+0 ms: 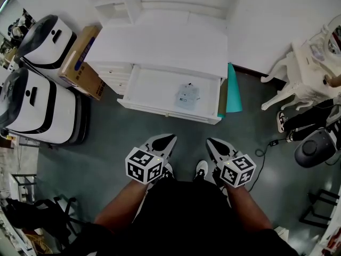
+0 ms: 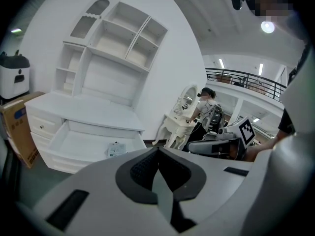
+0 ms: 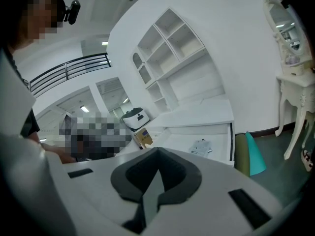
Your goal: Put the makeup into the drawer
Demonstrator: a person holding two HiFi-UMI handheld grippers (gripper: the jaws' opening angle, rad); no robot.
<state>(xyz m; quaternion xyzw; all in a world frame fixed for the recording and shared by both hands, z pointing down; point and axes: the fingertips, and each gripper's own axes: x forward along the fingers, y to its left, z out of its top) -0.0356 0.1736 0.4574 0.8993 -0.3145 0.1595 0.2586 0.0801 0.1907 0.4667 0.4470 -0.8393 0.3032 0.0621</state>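
Makeup (image 1: 187,95): small flat packet, pale blue-grey and partly see-through, with faint dark markings on its face; edges slightly crumpled
Makeup position: lies flat on the floor of the drawer (image 1: 152,89), in its right half, well clear of the left wall and near the right one; touched by neither gripper
Drawer: white, shallow, pulled fully out from under the desk top (image 1: 160,47); holds nothing else that can be seen
Left gripper (image 1: 162,141): jaws pressed together tip to tip, nothing between them; held low in front of the person, well short of the drawer front, pointing toward it
Right gripper (image 1: 214,143): jaws likewise closed on each other and empty; held beside the left one, apart from it, same heading
Desk: white, with an open shelf unit (image 2: 115,38) standing on its rear edge against the wall
Surroundings, left: cardboard box (image 1: 82,63) leaning against the desk side; two white machines (image 1: 42,103) just beyond it
Surroundings, right: teal panel (image 1: 233,92) standing just beside the drawer's right end; white ornate table (image 1: 306,73) further off
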